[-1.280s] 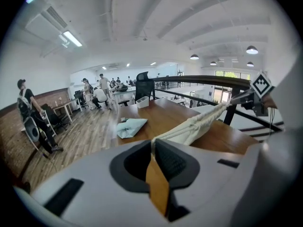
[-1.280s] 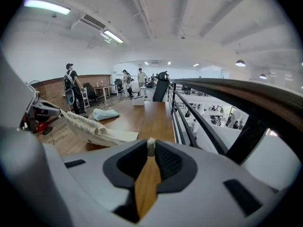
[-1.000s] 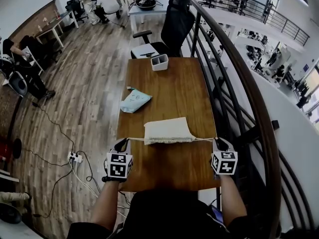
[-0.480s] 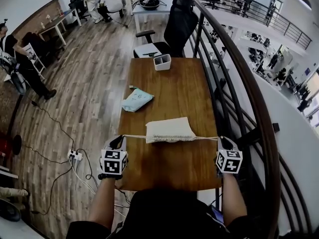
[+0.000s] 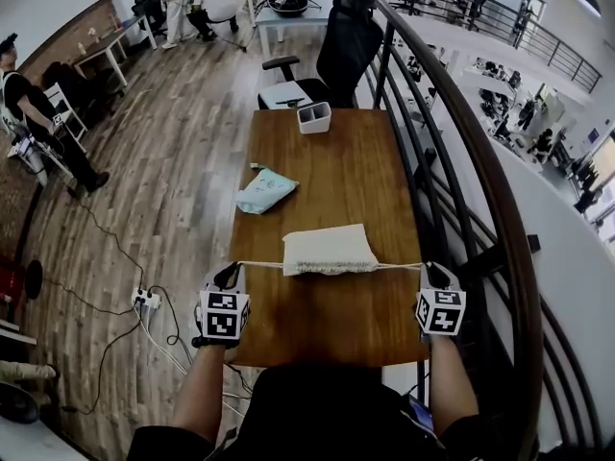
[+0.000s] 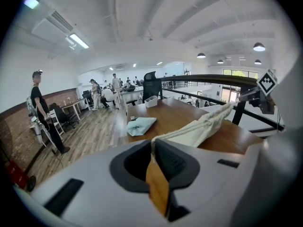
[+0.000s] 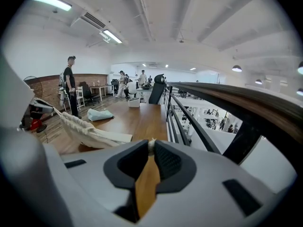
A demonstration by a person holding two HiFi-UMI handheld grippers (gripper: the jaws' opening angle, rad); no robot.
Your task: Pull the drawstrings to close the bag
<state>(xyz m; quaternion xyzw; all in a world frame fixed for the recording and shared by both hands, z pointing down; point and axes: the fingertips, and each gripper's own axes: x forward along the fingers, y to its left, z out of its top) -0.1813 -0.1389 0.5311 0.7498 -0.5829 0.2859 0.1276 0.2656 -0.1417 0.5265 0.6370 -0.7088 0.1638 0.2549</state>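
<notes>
Cream drawstring bag (image 5: 329, 250) stretched between your two grippers over the near part of a wooden table (image 5: 327, 161).

Your left gripper (image 5: 231, 273) sits at the table's left edge, its jaws pressed together on the left drawstring (image 5: 259, 264). Your right gripper (image 5: 431, 271) sits at the right edge, pinching the right drawstring (image 5: 399, 266) the same way. Both cords run taut and almost level into the bag's near edge, which is bunched and lifted, while the far part of the bag rests on the wood, midway between the grippers. Farther up the table a pale blue pouch (image 5: 264, 190) lies near the left edge. A white container (image 5: 313, 118) stands at the far end, with a black office chair (image 5: 348, 41) behind it. A dark railing (image 5: 452, 133) runs along the table's right side.
</notes>
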